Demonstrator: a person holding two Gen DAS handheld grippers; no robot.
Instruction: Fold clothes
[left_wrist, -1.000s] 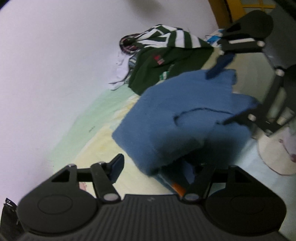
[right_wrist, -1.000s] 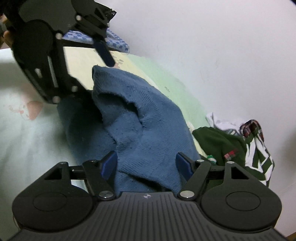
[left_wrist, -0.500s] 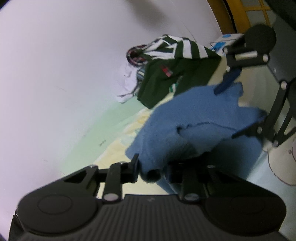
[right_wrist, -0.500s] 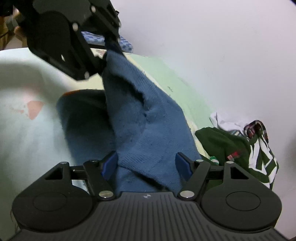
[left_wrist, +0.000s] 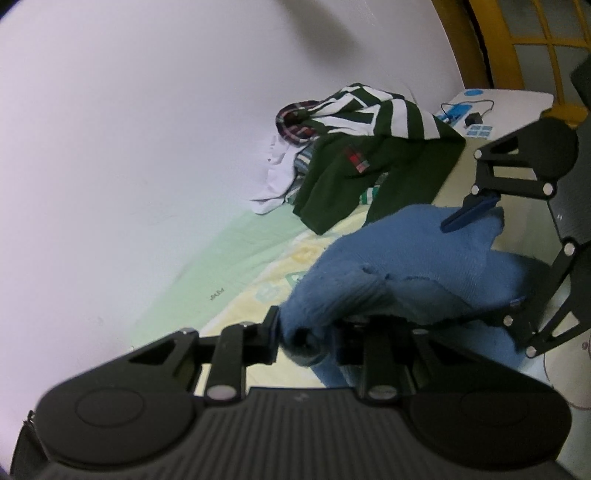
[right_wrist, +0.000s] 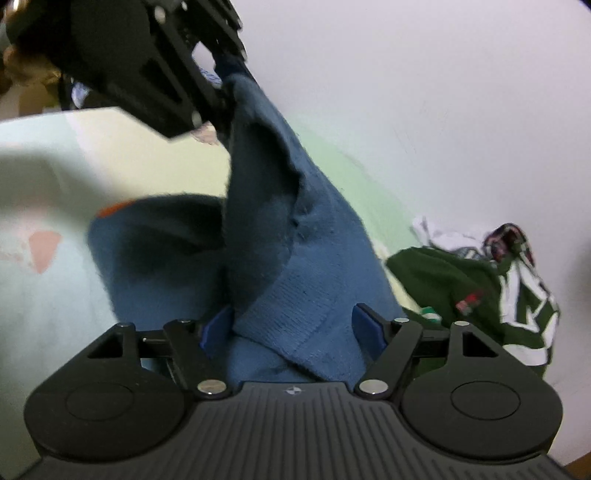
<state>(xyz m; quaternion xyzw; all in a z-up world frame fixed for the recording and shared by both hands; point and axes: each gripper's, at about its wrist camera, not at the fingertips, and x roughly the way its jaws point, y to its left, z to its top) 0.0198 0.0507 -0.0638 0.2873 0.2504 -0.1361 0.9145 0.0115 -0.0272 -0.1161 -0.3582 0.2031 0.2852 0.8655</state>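
Sweater (left_wrist: 413, 254) edge is pinched in left tongs (left_wrist: 304, 330); right tongs (right_wrist: 291, 326) wide around hem; both corners should be kept level.

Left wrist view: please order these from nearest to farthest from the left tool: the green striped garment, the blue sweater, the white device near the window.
1. Blue sweater: clamped in the left tool.
2. Green striped garment: farther up the bed, beside the wall.
3. White device: farthest, upper right by the yellow frame.
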